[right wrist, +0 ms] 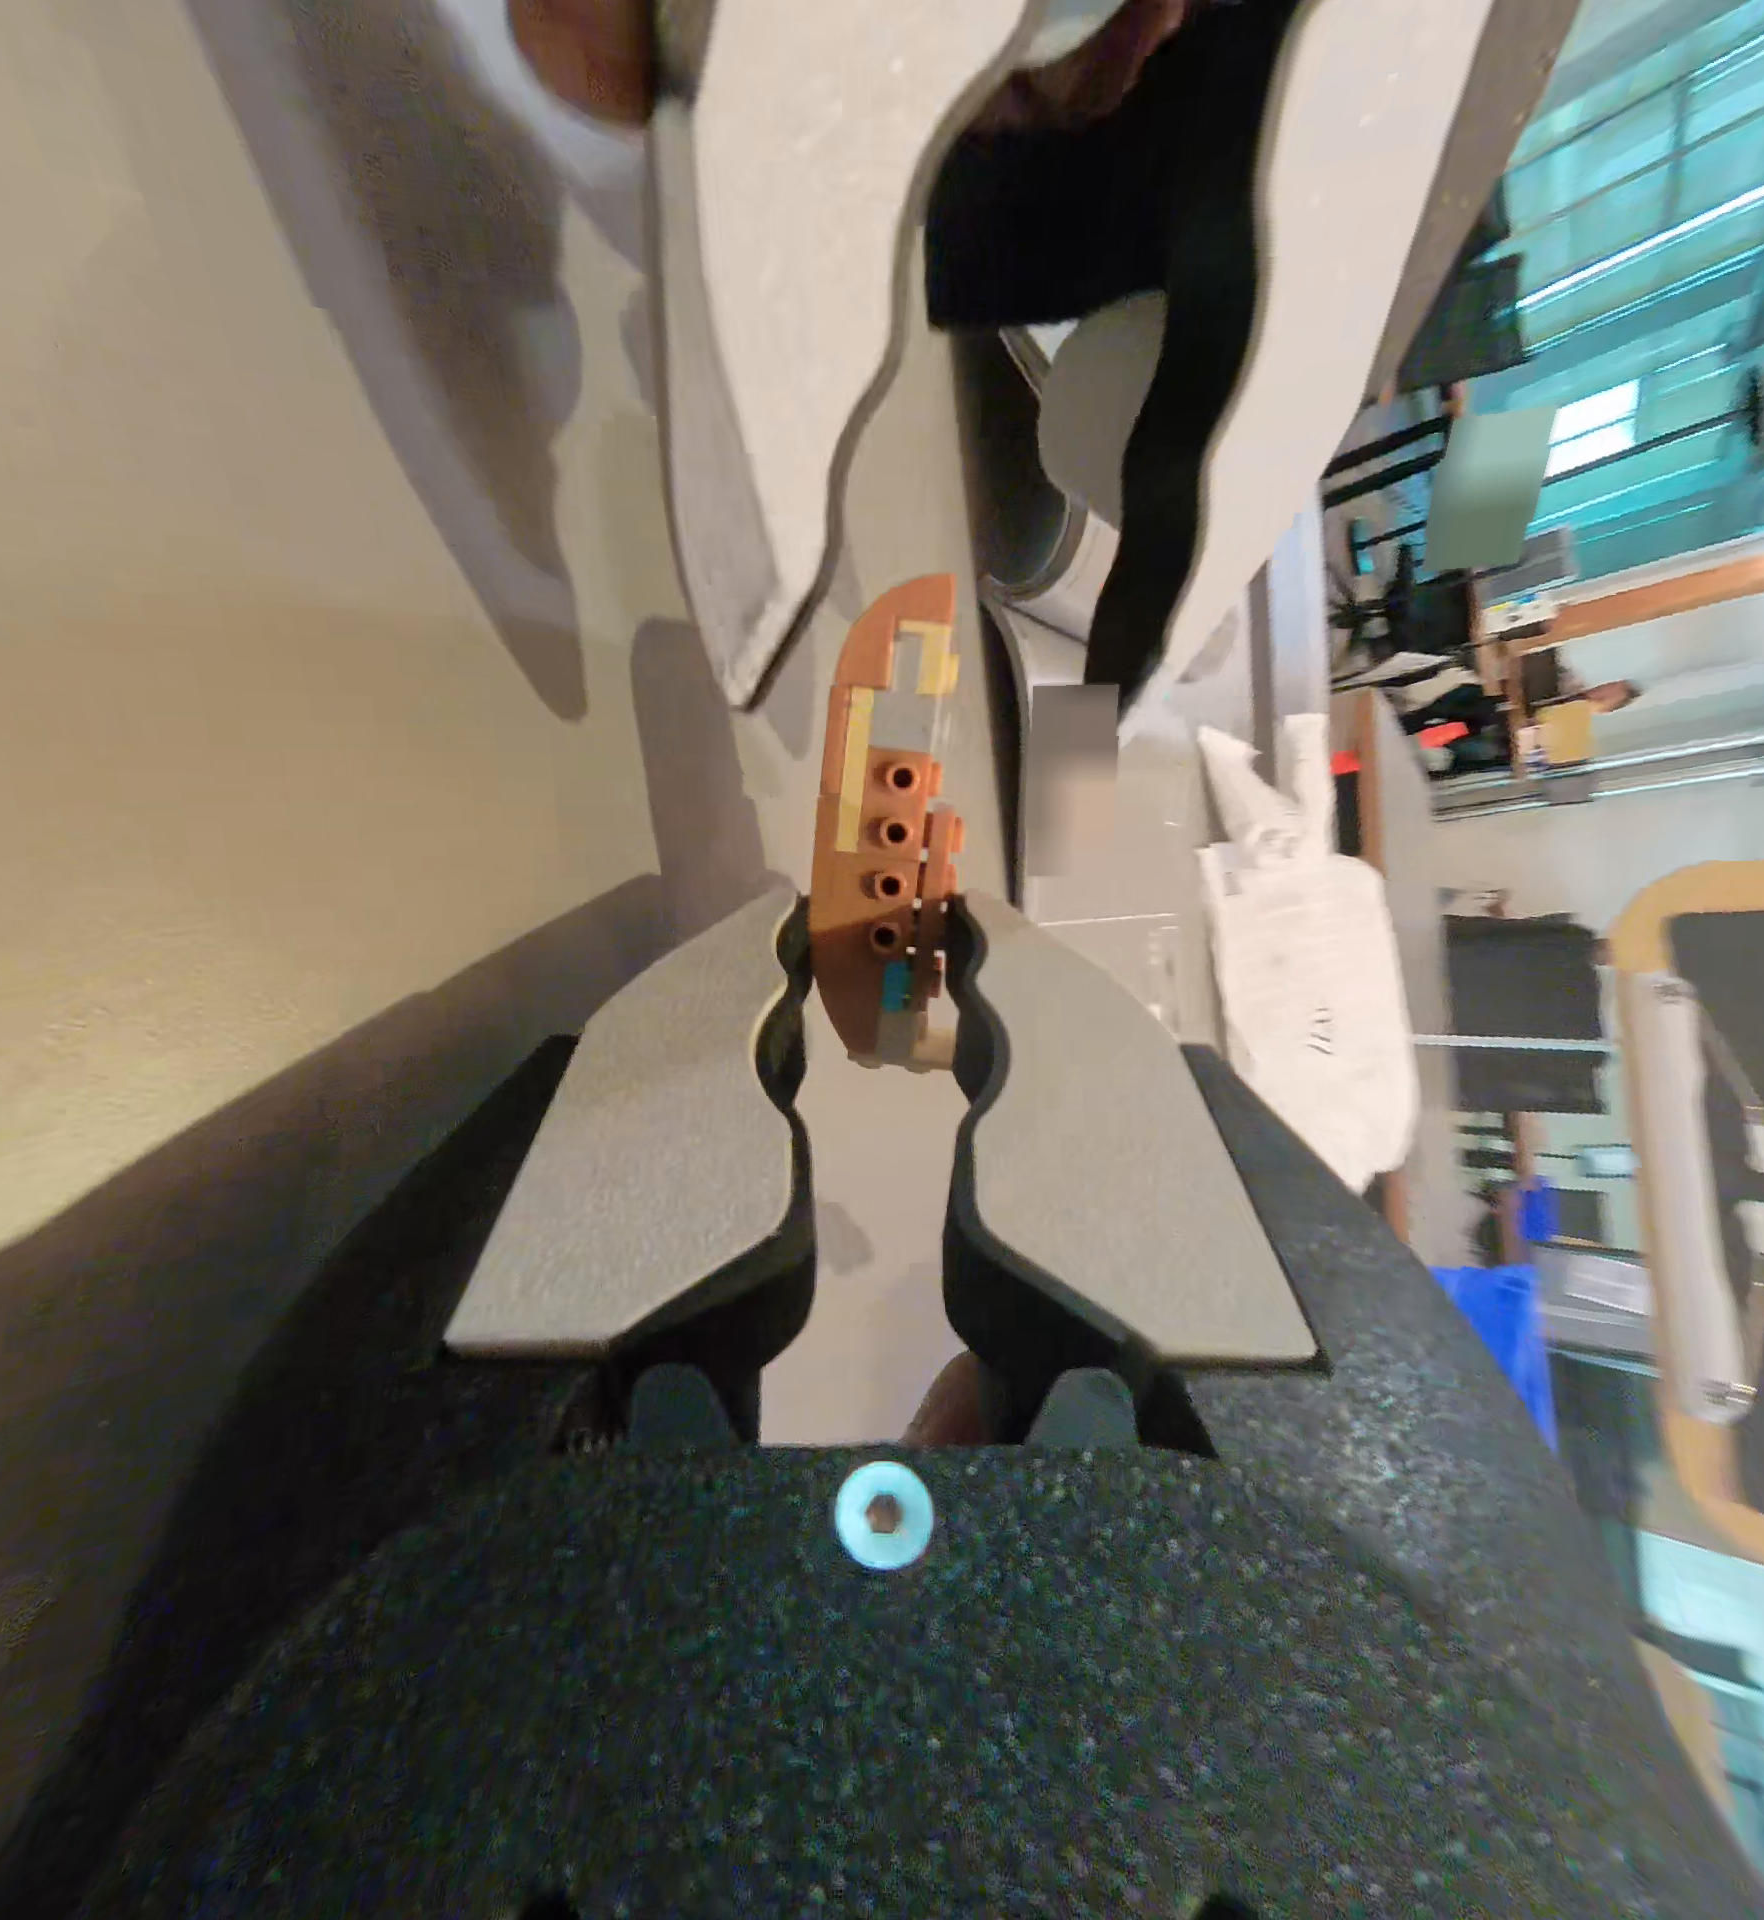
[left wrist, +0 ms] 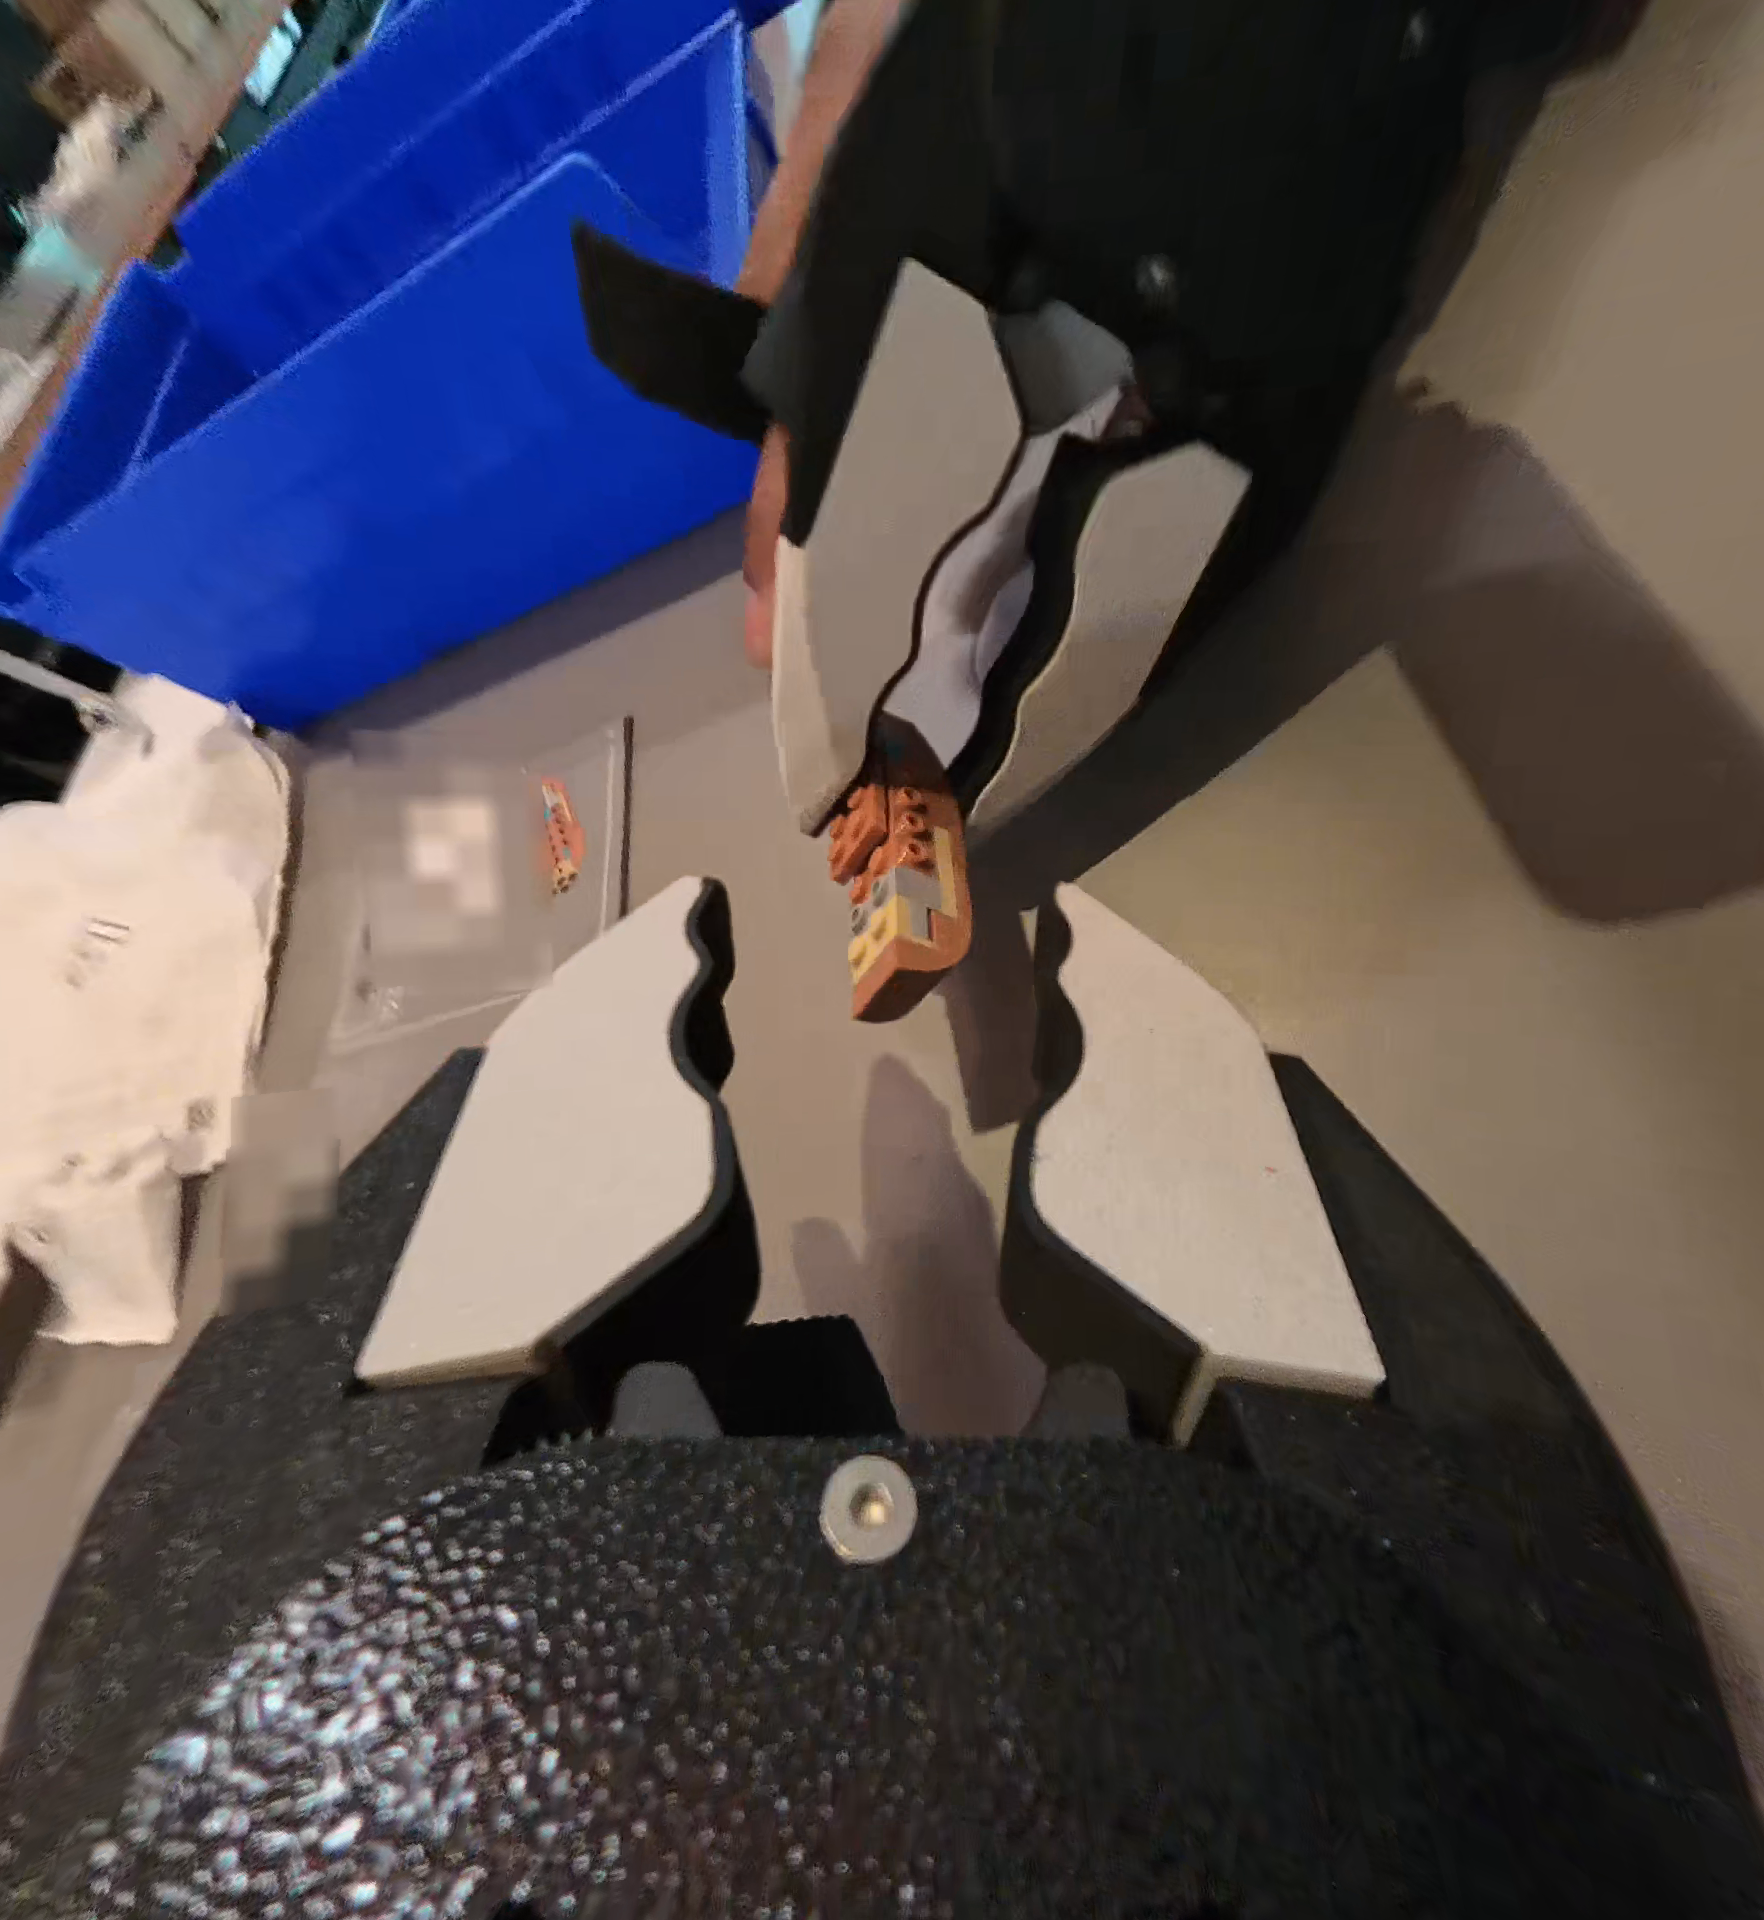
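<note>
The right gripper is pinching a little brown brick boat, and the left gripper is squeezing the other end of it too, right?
Not quite. The right gripper does pinch the brown brick boat, but the left gripper is open. In the left wrist view its fingers stand apart on either side of the boat's free end without pressing on it.

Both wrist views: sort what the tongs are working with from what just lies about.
In hand:
brick model, clamped in the right tongs
left tongs, open beside it

Lying about:
blue bins
white bag
small brick piece
</note>
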The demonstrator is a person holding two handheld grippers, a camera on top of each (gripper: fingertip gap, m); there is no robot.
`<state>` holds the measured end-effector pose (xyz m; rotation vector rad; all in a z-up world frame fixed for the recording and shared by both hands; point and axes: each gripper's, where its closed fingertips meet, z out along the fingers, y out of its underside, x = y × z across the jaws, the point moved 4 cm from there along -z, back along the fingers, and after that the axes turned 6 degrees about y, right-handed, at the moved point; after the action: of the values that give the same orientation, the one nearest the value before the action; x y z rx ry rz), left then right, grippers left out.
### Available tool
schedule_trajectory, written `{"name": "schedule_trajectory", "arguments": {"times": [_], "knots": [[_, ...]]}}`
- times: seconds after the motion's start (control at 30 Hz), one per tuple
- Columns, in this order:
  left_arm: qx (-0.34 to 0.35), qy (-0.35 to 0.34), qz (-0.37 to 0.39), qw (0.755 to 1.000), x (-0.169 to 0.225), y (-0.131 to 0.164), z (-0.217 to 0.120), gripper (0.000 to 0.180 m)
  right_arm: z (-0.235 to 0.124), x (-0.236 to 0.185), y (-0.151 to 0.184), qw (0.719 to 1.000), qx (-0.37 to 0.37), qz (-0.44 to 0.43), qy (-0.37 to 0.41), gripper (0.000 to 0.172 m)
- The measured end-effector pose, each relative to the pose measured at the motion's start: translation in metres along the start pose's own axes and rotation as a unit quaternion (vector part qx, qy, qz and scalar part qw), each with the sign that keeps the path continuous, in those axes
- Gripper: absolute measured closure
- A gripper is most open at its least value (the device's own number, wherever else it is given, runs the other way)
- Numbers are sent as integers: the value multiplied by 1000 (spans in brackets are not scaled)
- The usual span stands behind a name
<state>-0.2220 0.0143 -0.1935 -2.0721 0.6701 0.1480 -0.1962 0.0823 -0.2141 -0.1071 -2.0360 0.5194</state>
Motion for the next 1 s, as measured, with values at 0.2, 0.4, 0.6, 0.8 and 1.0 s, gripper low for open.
{"name": "schedule_trajectory", "arguments": {"times": [0.2, 0.4, 0.6, 0.8, 1.0], "knots": [[8, -26, 93, 995, 7, -4, 13, 137, -5, -2, -5, 996, 24, 68, -54, 147], [21, -39, 128, 991, 9, -6, 15, 156, -9, 0, -9, 993, 40, 90, -70, 147], [21, -32, 117, 992, 10, -8, 13, 157, -10, 1, -11, 994, 44, 79, -67, 148], [19, -20, 98, 995, 12, -8, 12, 159, -10, 0, -12, 995, 43, 63, -71, 148], [28, -16, 94, 995, 12, -11, 10, 159, -13, 1, -14, 995, 46, 53, -64, 149]]}}
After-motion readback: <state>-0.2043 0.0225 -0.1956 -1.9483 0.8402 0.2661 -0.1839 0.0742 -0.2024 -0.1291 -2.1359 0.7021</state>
